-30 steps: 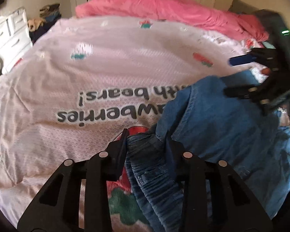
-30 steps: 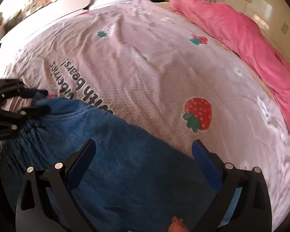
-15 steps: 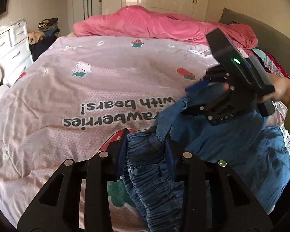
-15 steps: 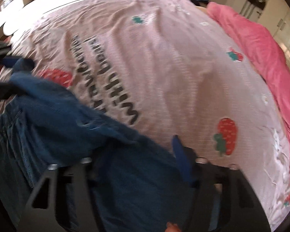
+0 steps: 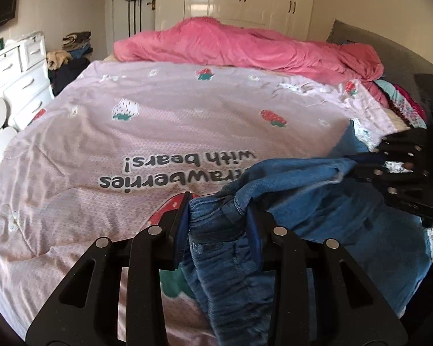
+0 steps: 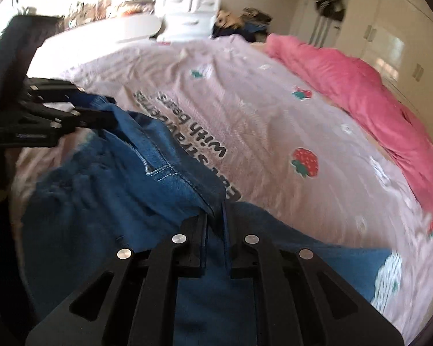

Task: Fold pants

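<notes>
The left claw (image 5: 216,216), at the bottom centre of its own view, is clamped on a thick bunch of gathered blue denim, the elastic waistband of the pants (image 5: 332,216). The right claw (image 6: 215,216), at the bottom centre of its view, has its jaws pressed nearly together on a thin stitched edge of the same pants, by a seam. In the left view the right claw appears as a dark, blurred shape at the right edge of the frame; in the right view the left claw sits at the upper left, gripping the far end of the waistband.

The pants hang in a loose, crumpled heap across the lower part of both frames, partly lifted, over a bed (image 5: 130,132) covered with a pink strawberry-print sheet bearing upside-down lettering. A pink quilt (image 5: 245,46) lies bunched along the far side of the bed, with white drawers (image 5: 20,75) at the upper left.

This looks like the opening step: both ends of the garment are gripped, but nothing is folded yet. The next move likely calls for drawing the two claws apart to stretch the waistband taut, then laying the pants flat on the open sheet.
</notes>
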Demonstrator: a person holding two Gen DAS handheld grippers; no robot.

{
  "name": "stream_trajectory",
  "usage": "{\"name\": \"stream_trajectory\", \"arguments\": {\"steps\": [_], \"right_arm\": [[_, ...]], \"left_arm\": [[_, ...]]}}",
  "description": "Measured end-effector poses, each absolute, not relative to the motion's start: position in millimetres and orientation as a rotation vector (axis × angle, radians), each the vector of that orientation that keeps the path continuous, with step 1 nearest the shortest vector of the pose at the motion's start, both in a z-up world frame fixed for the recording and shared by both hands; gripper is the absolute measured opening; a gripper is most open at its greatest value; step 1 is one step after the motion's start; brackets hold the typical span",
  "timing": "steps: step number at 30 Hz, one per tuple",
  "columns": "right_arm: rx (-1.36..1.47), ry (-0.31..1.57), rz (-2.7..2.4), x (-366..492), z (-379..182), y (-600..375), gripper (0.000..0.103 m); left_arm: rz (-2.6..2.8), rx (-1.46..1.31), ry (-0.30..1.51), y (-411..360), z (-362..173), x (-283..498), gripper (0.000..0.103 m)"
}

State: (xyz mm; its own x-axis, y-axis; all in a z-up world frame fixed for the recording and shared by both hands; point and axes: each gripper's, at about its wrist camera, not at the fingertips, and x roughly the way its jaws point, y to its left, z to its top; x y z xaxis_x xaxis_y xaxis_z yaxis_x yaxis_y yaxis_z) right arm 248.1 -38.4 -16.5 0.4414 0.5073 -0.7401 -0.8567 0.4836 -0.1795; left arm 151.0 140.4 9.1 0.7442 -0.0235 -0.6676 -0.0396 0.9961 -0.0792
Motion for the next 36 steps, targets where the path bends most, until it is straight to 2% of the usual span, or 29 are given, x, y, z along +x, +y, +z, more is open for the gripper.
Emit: {"name": "stream_trajectory", "arguments": {"steps": [7,16,25,33,36], "right_arm": [[-0.464,0.658,0.915,199,-4,-73,0.008],[-0.392,0.68,0.931,126,-19,-98,0.008],[-0.395,0.752,1.003,73,-38,-92,0.009],[-0.397,0.866,0.999,62,-73,-86,0.012],[-0.413,0.863,1.005,58,-76,-84,0.015]], "left_arm": [[-0.001,-0.059,0.656,117,25,118,0.027],[-0.036,-0.18,0.683,105,10,51,0.028],[-0.026,-0.205,0.759,106,-2,19,0.029],[-0.018,-0.273,0.893,116,-31,10,0.036],[-0.011,-0.296,0.891,120,-29,4,0.037]]}}
